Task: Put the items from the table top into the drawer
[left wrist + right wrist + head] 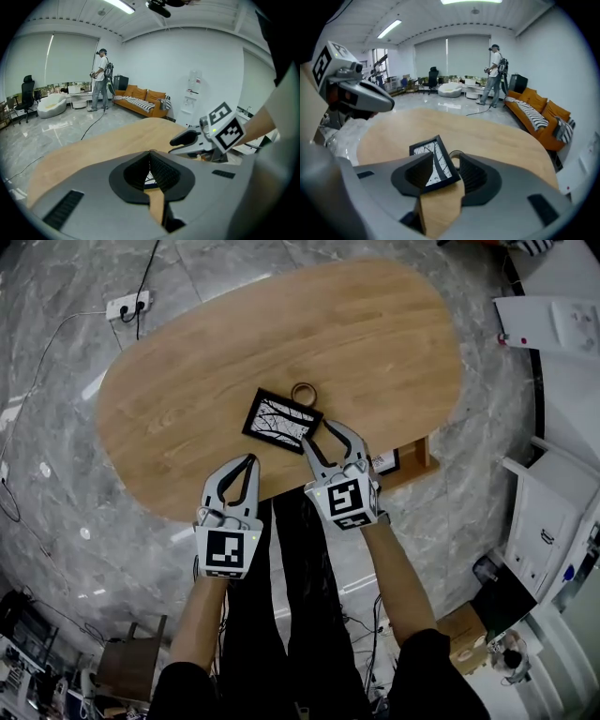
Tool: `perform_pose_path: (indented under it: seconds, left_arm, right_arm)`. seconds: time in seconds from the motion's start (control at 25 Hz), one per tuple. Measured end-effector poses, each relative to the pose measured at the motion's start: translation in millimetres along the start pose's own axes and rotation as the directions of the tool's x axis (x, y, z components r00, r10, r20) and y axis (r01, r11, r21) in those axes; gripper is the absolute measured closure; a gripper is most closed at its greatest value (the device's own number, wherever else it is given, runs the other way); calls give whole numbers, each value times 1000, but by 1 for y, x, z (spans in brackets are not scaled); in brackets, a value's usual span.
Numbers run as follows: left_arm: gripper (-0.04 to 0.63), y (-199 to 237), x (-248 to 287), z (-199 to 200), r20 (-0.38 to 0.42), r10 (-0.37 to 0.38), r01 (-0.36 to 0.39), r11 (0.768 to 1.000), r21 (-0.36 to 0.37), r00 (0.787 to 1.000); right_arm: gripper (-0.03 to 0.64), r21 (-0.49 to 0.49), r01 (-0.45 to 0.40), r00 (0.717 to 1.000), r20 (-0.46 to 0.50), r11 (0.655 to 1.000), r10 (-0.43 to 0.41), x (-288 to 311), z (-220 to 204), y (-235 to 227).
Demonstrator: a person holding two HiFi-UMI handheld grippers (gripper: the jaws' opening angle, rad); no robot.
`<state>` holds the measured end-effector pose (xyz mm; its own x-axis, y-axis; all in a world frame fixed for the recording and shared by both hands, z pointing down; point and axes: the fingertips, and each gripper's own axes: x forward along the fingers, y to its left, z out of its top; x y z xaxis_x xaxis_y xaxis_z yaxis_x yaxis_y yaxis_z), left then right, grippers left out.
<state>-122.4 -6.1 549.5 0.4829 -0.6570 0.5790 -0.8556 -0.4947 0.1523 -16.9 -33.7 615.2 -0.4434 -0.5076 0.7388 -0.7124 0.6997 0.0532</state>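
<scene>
Now right gripper [330, 431] fingers [476, 176] wide at picture frame [281, 420] corner; left gripper [249, 462] fingers [164, 173] together

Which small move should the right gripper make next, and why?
Probably ease the right gripper forward and close on the picture frame. Its jaws stand open with the frame's near corner seemingly lined up between them, not yet pressed, and the frame lies flat on the table.
</scene>
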Motion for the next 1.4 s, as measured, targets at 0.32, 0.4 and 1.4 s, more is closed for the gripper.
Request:
perform_pose_path:
  seconds: [0.32, 0.4, 1.4]
  left_arm:
    - [581, 5, -7, -20, -38, -1, 0, 1000, -11, 999]
    - [581, 10, -5, -15, -34, 5, -5, 1000, -17, 999]
    - [581, 17, 10, -11, -65, -19, 17, 1000, -21, 998]
  right_arm:
    - [451, -100, -72, 988, -140, 992, 58, 56, -16, -1]
    - [451, -117, -96, 980, -183, 988, 74, 64, -19, 0]
    - [548, -8, -90, 978, -187, 996, 87, 61, -22, -2]
